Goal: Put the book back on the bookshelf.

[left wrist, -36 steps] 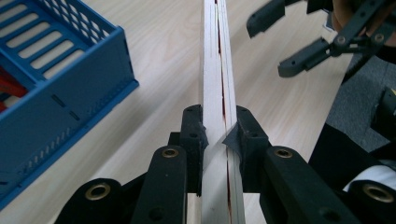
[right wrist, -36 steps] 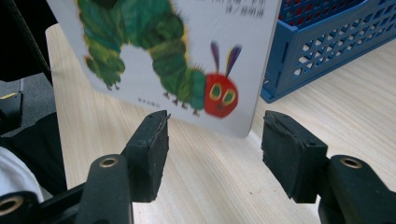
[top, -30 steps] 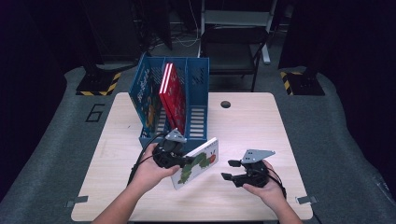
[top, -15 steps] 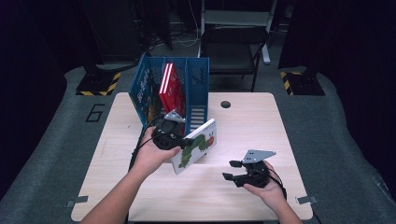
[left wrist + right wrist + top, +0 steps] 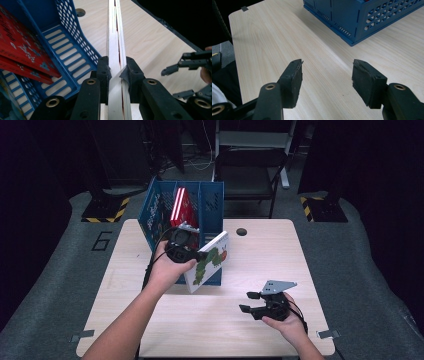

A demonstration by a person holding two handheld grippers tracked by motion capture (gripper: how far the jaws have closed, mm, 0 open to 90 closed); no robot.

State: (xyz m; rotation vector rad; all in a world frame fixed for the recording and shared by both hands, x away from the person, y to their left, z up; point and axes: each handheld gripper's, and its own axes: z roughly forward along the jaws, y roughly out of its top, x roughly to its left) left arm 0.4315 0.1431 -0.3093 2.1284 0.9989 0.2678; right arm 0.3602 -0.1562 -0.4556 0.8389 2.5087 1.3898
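The left gripper [image 5: 117, 72] clamps a picture book's [image 5: 210, 261] edge — the right gripper [image 5: 327, 75] rests on the table [image 5: 225, 320], jaws apart, empty.

A blue lattice-walled rack [image 5: 207, 210] holds a red book [image 5: 181, 206]; the white book [image 5: 210, 262] shows a green caterpillar; the bench [image 5: 260, 260] is pale wood-grain.

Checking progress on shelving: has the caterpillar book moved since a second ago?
Yes. The caterpillar book, clamped in the left gripper, has risen off the table toward the blue file rack.

Digit "6" on grey floor mat [image 5: 102, 241] (left of table); nothing else legible.
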